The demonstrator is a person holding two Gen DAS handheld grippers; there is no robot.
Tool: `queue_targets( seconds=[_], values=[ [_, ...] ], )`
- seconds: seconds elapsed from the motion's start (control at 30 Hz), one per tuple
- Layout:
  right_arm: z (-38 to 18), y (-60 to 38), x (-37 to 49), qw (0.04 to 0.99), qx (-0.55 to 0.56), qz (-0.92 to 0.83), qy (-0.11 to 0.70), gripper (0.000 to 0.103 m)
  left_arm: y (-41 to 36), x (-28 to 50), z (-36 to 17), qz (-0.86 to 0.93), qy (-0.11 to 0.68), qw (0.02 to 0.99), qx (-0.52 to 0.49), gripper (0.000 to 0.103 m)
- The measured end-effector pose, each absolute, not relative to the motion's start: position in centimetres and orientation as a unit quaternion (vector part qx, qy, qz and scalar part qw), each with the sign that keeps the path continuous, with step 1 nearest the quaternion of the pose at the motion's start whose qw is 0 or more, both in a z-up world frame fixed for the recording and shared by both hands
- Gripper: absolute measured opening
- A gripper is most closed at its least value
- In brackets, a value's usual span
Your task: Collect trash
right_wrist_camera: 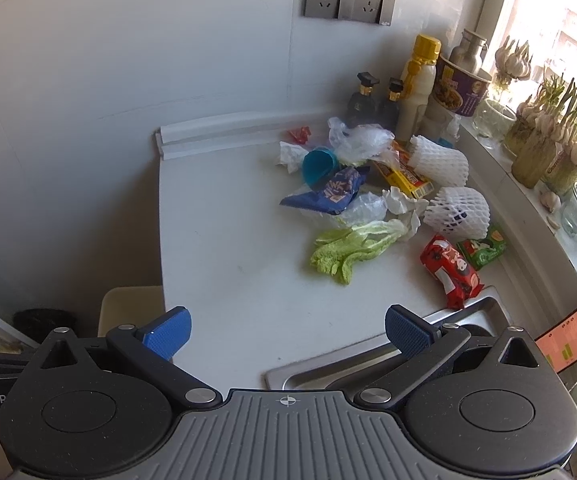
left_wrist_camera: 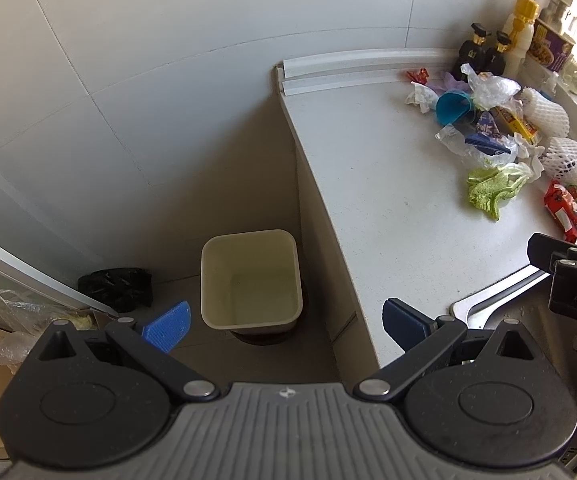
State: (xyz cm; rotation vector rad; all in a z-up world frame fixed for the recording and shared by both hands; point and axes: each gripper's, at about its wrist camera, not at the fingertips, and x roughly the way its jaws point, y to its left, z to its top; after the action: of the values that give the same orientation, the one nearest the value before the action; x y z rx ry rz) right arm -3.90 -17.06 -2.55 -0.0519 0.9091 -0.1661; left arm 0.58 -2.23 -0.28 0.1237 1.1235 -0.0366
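While both tools gape, left [left_wrist_camera: 286,326] | right [right_wrist_camera: 286,336] | two foam nets [right_wrist_camera: 442,160] | one bin [left_wrist_camera: 252,280]

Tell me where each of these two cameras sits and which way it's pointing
Left wrist: on the left gripper, angled down past the counter edge at the cream bin on the floor; its own open blue fingers show, plus the right gripper at the far right.
Right wrist: on the right gripper, facing across the counter at the trash pile; its open fingers show.
Shared: counter, trash pile, bin.
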Motion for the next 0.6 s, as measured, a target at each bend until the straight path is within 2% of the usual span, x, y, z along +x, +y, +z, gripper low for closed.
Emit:
queue_targets(
  seconds=[0.6],
  values=[
    [-2.49,-16.72,-4.16,0.896,-0.029,-0.081,0.436,0.103,-1.71,0.32,-0.01,-0.016,0.529,0.847,0.049,0.103]
  ],
)
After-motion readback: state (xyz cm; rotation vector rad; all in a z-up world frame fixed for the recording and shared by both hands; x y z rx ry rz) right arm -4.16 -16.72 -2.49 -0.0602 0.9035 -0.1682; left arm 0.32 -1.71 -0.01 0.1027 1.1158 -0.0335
